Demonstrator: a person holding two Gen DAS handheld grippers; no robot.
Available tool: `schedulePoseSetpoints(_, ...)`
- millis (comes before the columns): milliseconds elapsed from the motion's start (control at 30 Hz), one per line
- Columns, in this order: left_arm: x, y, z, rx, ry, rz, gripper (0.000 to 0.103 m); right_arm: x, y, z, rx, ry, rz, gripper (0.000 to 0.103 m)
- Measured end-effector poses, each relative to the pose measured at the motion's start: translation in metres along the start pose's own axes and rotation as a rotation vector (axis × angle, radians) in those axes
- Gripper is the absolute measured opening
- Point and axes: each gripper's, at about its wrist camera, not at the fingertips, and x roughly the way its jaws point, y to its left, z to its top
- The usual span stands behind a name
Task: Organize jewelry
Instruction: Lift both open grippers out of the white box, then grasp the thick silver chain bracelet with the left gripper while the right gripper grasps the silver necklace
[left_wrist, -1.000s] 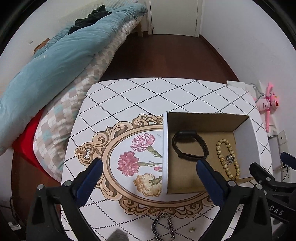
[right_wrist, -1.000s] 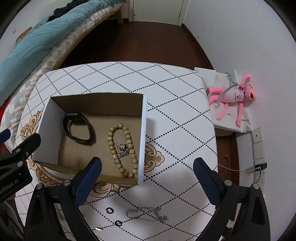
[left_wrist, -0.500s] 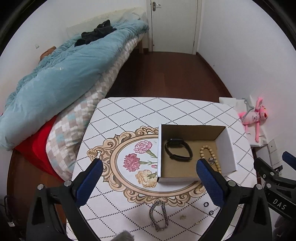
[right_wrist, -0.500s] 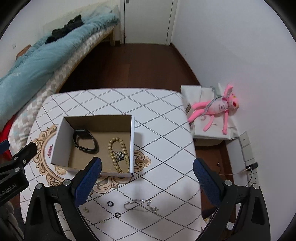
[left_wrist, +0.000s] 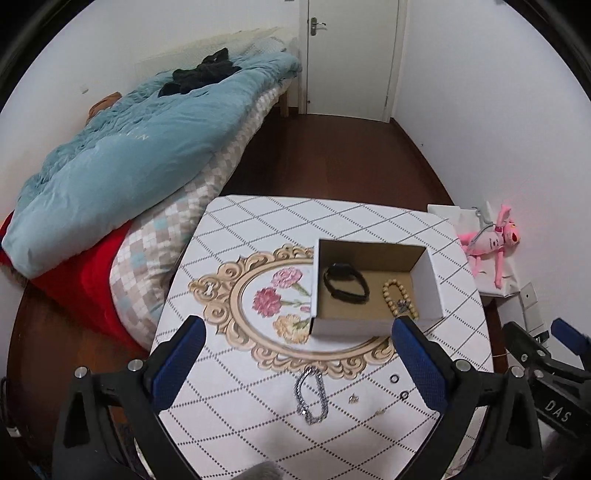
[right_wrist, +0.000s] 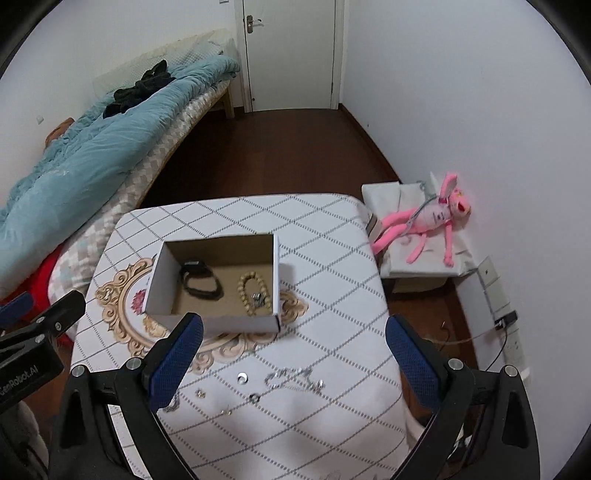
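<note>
The left gripper (left_wrist: 293, 350) is wide apart and holds nothing. Under it lies a silver chain (left_wrist: 311, 395) on the table (left_wrist: 258, 221) — the box (left_wrist: 373, 326) holds a black band (left_wrist: 346, 283) and beads (left_wrist: 399, 297). The right gripper (right_wrist: 293, 350) is also spread, empty.

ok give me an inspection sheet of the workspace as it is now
surface: white table with dotted diamond grid and floral oval print.
job's things: open cardboard box holds a black band and a bead bracelet; silver chain, second chain, two small rings and tiny pieces lie loose on the table.
clutter: nothing seen.
grippers: left tongs and right tongs open, empty, above the table.
cables: a cord runs to a wall socket.
surroundings: bed with blue duvet, pink plush toy, closed door.
</note>
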Motion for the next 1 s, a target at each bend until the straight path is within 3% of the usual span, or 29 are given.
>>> schedulePoseSetpoints(100, 0.01, 0.007, -0.02, -0.011, 0.028, 0.02, 0.103, 0.003, -0.007, -0.016, 0.034, 0.031, 0.017, 0.1)
schedulePoseSetpoints(333, 0.067, 0.028, -0.077, -0.037, 0.208, 0.074, 0.102, 0.052, -0.026, -0.069, 0.106, 0.191, 0.063, 0.1)
schedulePoseSetpoints(500, 0.101, 0.03, -0.105, -0.044, 0.312, 0.028, 0.1, 0.093, -0.023, -0.106, 0.137, 0.295, 0.128, 0.071)
schedulePoseSetpoints(567, 0.112, 0.028, -0.109, -0.031, 0.332, 0.024, 0.092, 0.105, -0.018, -0.115, 0.141, 0.31, 0.153, 0.065)
schedulePoseSetpoints(667, 0.124, 0.026, -0.109, -0.024, 0.345, 0.014, 0.09, 0.115, -0.008, -0.121, 0.13, 0.316, 0.184, 0.06)
schedulePoseSetpoints(733, 0.132, 0.023, -0.108, -0.015, 0.351, 0.014, 0.083, 0.119, 0.002, -0.123, 0.114, 0.315, 0.208, 0.06)
schedulePoseSetpoints(800, 0.14, 0.019, -0.106, -0.004, 0.362, 0.01, 0.068, 0.123, 0.012, -0.124, 0.092, 0.313, 0.202, 0.059)
schedulePoseSetpoints(833, 0.14, 0.017, -0.105, 0.01, 0.345, 0.019, 0.068, 0.125, 0.016, -0.125, 0.082, 0.312, 0.19, 0.059)
schedulePoseSetpoints(933, 0.14, 0.009, -0.1, 0.038, 0.32, 0.001, 0.05, 0.128, 0.021, -0.124, 0.082, 0.303, 0.167, 0.057)
schedulePoseSetpoints(1000, 0.139, 0.002, -0.098, 0.068, 0.307, -0.012, 0.023, 0.13, 0.02, -0.123, 0.092, 0.3, 0.16, 0.057)
